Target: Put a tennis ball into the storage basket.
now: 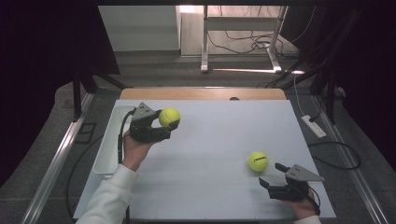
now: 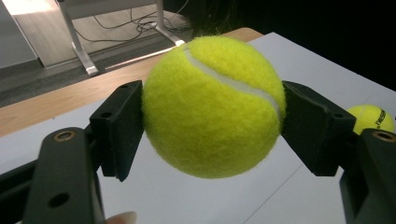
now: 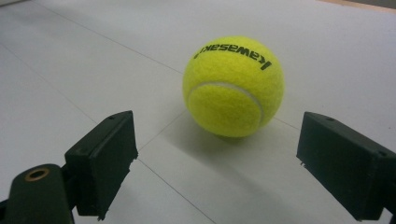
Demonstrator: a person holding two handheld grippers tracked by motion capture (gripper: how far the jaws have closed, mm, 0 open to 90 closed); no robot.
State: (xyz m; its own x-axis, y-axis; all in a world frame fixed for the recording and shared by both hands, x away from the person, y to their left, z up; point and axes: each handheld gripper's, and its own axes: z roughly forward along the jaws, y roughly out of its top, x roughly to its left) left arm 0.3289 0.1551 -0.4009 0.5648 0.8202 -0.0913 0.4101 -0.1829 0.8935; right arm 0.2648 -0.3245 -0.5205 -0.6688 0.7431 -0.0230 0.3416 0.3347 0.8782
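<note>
Left hand-held gripper (image 1: 169,122): I see it at the far left of the worktop (image 1: 210,186), lifted off the surface, its jaws closed against both sides of a tennis ball (image 1: 169,116). In the left gripper view that held ball (image 2: 213,106) sits squarely between the two black pads, its white seam running across the top.

Right hand-held gripper (image 1: 274,175): I see it low at the near right of the worktop, jaws spread wide with nothing between them, pointing at the second tennis ball (image 1: 258,161).

Second tennis ball: it rests on the worktop just beyond the open jaws, touching neither. In the right gripper view it (image 3: 233,86) lies ahead of the pads and roughly centred between them, with black lettering on its upper side.

Left edge: a white tray (image 1: 106,154) runs along the worktop's left side, just beside my left forearm and white sleeve (image 1: 109,196).

Right edge: the right hand-held gripper sits close to the worktop's right and near edges; I have little room on those sides.

Far edge: a bare wooden strip (image 1: 201,94) shows beyond the white surface.

Open room: the whole middle of the worktop between the two balls is bare white surface, and so is the far right corner. The two balls lie well apart.

Beyond the worktop: floor with cables (image 1: 252,44) and a white power strip (image 1: 314,126) off the right side.
</note>
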